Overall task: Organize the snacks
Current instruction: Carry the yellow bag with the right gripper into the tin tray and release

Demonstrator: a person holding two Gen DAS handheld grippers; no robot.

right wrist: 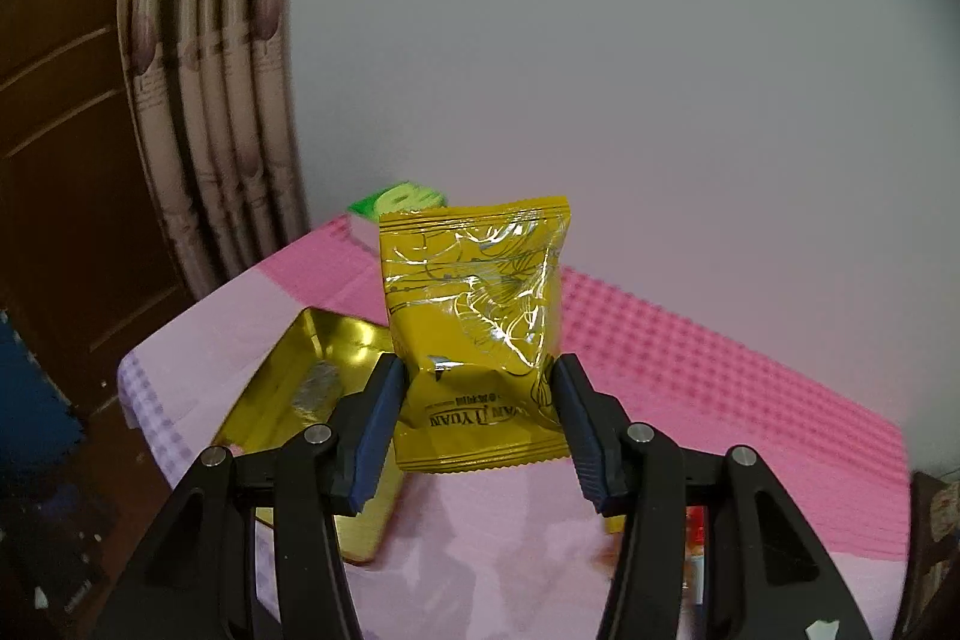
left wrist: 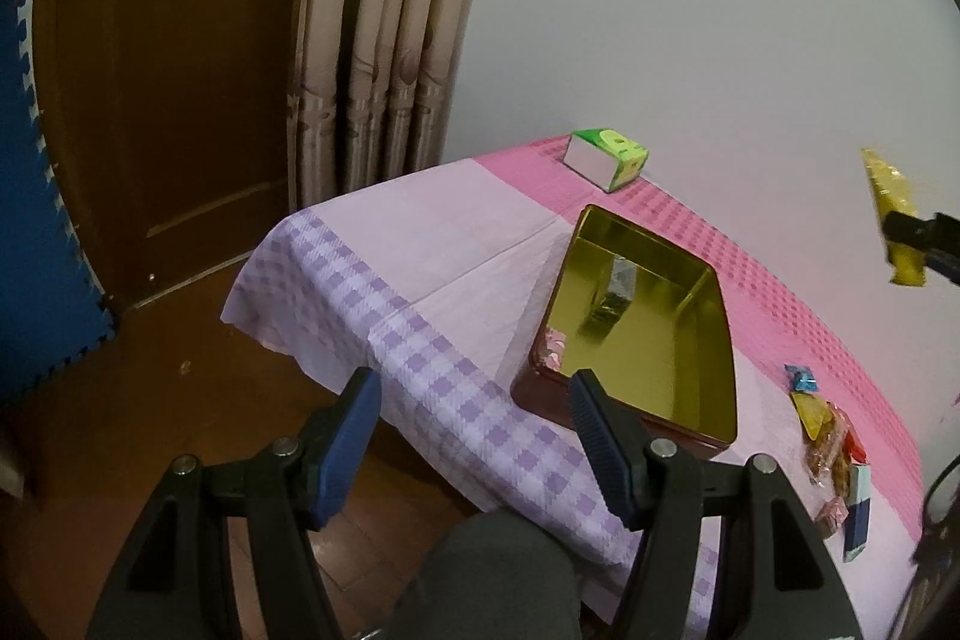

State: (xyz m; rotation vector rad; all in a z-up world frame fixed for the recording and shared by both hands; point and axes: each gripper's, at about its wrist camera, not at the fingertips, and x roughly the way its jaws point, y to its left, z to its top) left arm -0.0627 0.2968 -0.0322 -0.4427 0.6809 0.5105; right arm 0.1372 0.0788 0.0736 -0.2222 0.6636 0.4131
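A gold-lined tin box [left wrist: 708, 304] with dark red sides sits on the pink and lilac tablecloth; one silvery snack pack [left wrist: 618, 280] lies inside it. My left gripper [left wrist: 474, 388] hovers open and empty at the table's near edge, just left of the tin. My right gripper [right wrist: 477, 388] is shut on a yellow snack packet [right wrist: 474, 280], held up in the air above the table, right of the tin [right wrist: 288, 358]. The same packet [left wrist: 888, 196] shows at the right edge of the left wrist view. Several loose wrapped snacks [left wrist: 831, 442] lie on the cloth to the tin's right.
A green and white tissue box [left wrist: 606, 157] stands at the table's far end by the white wall. A brown door [left wrist: 168, 88] and patterned curtains [left wrist: 384, 22] are on the left, with a blue foam mat [left wrist: 36, 232] beside the door. A dark-clothed knee [left wrist: 486, 580] shows below.
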